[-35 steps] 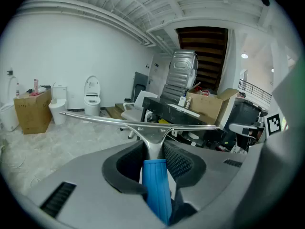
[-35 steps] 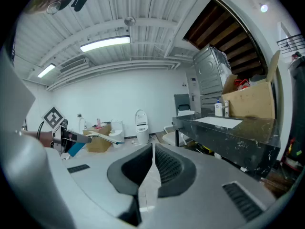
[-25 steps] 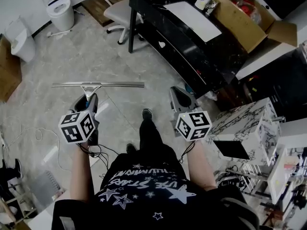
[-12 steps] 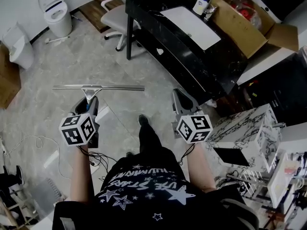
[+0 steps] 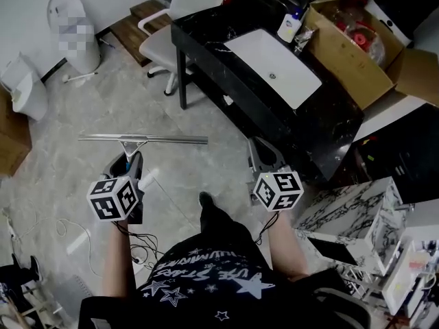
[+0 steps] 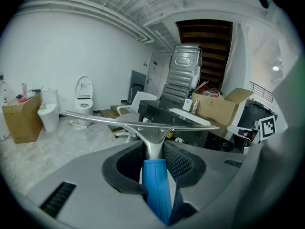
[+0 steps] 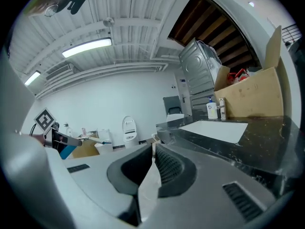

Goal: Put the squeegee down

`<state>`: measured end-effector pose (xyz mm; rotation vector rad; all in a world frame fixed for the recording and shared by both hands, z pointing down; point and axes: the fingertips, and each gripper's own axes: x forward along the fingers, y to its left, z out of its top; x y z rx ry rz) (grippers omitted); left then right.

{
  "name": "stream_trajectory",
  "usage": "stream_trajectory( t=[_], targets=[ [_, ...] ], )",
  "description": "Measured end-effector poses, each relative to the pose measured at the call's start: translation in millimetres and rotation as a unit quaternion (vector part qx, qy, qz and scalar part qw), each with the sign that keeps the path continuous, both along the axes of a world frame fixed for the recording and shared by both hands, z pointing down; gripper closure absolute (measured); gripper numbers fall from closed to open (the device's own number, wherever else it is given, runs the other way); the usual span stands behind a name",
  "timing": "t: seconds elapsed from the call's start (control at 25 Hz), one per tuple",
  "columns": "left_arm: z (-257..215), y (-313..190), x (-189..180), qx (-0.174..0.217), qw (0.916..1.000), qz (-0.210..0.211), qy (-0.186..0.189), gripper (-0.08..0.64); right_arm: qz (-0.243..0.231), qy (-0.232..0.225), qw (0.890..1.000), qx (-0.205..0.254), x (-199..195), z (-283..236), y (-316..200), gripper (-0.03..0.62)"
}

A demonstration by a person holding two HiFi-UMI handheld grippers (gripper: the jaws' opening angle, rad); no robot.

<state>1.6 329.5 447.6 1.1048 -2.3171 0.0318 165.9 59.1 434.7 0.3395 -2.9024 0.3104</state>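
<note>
Left gripper [image 5: 128, 160] clamped on the squeegee [image 5: 158, 140], blade level over the floor; right gripper [image 5: 260, 151] closed, empty, near the counter [image 5: 322, 125].

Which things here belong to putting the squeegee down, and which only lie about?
For the job:
squeegee
left gripper, shut on its blue handle

Only lying about:
office chair
cardboard box
toilet
pump bottle
black counter
</note>
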Motion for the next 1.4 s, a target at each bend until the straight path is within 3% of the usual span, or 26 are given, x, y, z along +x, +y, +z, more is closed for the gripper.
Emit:
stream_trajectory(
  t=[0.4,0.96,1.4],
  targets=[
    [-25,-135,-92,0.003,0.9998,-0.001,-0.020,0.419,-0.014,-0.012,1.000,0.000,-96,-15,-130,0.538],
    [-35,-234,-146,0.003,0.9986,0.039,-0.037,0.419,0.020,-0.018,1.000,-0.008,-132,-11,-216,0.538],
    [-34,-328,-239,0.018,0.9922,0.116,-0.043,0.419,0.099,-0.013,0.995,-0.002,-179,-3,-276,0.538]
  ],
)
